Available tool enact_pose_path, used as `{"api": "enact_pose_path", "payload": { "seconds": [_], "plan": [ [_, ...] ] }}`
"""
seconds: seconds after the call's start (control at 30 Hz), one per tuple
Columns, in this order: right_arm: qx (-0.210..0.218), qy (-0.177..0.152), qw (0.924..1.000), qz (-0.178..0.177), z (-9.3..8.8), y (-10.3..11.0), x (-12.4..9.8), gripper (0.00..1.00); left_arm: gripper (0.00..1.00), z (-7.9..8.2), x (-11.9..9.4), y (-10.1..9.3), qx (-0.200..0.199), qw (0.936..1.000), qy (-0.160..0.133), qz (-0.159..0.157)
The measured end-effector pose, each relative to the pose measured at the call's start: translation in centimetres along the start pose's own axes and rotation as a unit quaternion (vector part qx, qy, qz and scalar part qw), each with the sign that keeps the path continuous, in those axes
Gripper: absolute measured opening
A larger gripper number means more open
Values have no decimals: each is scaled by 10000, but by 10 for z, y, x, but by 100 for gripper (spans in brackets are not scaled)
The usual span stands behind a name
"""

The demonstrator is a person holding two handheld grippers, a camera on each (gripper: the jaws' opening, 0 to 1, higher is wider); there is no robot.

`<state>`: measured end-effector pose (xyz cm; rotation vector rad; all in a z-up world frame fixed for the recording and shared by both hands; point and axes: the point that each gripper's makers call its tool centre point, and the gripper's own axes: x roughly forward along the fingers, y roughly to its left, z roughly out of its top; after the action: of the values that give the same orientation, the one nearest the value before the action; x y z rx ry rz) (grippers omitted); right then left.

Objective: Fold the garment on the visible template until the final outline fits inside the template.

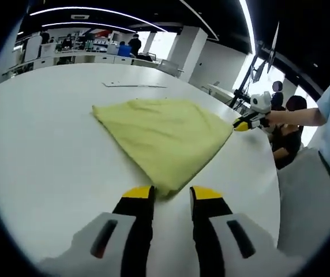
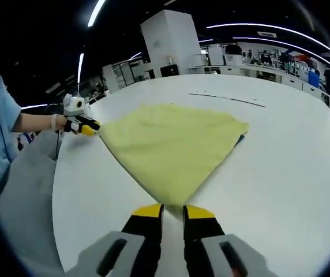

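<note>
Garment (image 1: 165,135) flat; corner toward left claw (image 1: 171,195)

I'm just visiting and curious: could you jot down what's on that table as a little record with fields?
Garment: yellow cloth, folded, lying flat
Surface: white table
Left tool: at one corner of the cloth, jaws slightly apart
Right tool: at the opposite corner, jaws nearly together
Grip on cloth: cannot tell for either
Under the cloth: a dark edge peeks out at one corner

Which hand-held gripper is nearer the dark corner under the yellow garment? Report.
Right. The right hand-held gripper is at the garment corner next to the dark corner; the left hand-held gripper, diagonally opposite.
</note>
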<state>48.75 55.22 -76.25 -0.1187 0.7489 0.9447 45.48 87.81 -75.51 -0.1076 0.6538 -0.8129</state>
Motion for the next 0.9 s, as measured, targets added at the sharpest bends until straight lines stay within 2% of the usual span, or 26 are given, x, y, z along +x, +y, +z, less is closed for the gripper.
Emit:
{"api": "enact_pose_path", "payload": {
  "seconds": [0.1,0.27,0.37,0.67,0.9],
  "plan": [
    [-57,-8,10000,-19,1,-1,-1,2,15,-1,-1,1,113,9999,25,29],
    [28,-32,10000,-7,1,-2,-2,0,8,-1,-2,6,33,9999,13,122],
    [10,-8,10000,0,0,-1,-2,0,0,-1,-2,6,14,9999,4,143],
    [82,-17,9999,91,1,0,-9,0,0,-3,-8,8,12,9998,8,191],
    [30,116,9995,285,-8,12,-16,0,0,-12,-14,0,43,9998,122,151]
  ]
}}
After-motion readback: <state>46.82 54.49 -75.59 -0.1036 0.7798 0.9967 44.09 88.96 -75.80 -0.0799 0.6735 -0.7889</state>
